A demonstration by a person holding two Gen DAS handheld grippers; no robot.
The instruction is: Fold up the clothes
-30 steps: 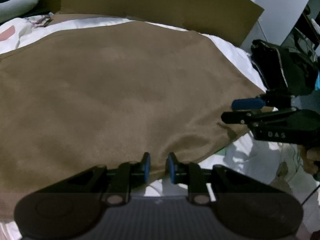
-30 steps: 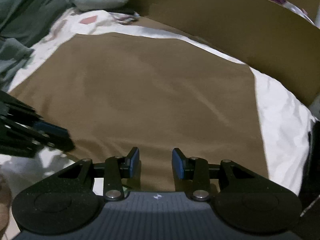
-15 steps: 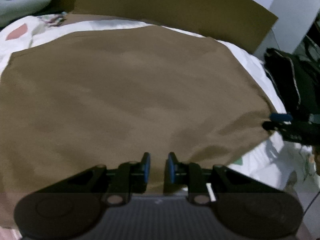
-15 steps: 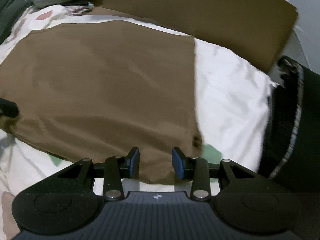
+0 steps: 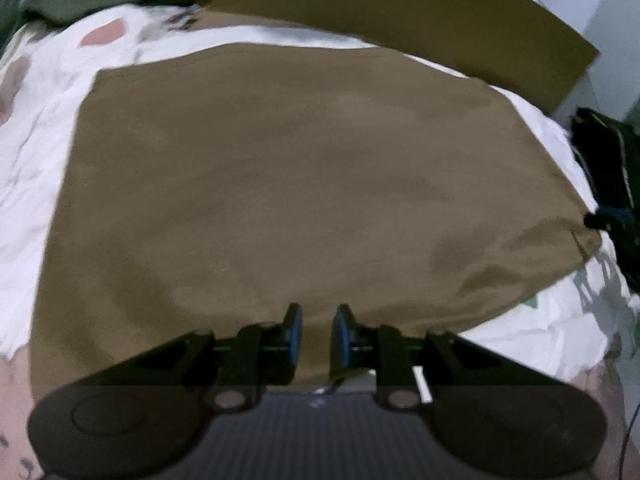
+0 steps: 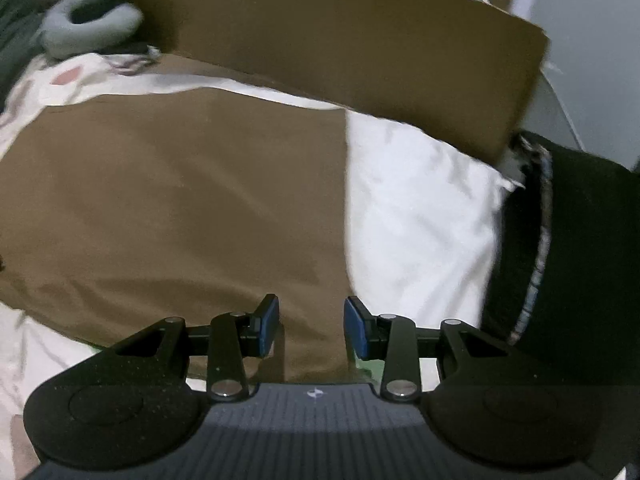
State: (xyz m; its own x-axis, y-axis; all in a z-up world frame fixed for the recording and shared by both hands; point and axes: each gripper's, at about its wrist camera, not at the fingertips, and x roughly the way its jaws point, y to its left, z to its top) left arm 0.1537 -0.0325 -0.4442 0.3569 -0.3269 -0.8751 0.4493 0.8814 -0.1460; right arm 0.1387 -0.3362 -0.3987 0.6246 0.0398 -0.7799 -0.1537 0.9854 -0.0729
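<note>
A brown garment [image 5: 288, 184] lies spread flat on a white patterned bedsheet [image 5: 36, 128]. My left gripper [image 5: 317, 334] is open by a narrow gap over the garment's near edge, with cloth between the blue pads. In the right wrist view the same garment [image 6: 172, 200] fills the left half. My right gripper [image 6: 312, 326] is open, over the garment's near right corner. The right gripper's tip [image 5: 596, 220] shows at the garment's right corner in the left wrist view.
A brown cardboard sheet [image 6: 360, 52] stands along the bed's far side. A grey neck pillow [image 6: 88, 20] lies at the far left. A dark garment [image 6: 576, 264] hangs at the right bed edge. White sheet [image 6: 420, 200] lies right of the garment.
Both grippers have moved apart along the near edge, the right one to the garment's right corner. The left view has shifted left. Jaw openings look unchanged.
</note>
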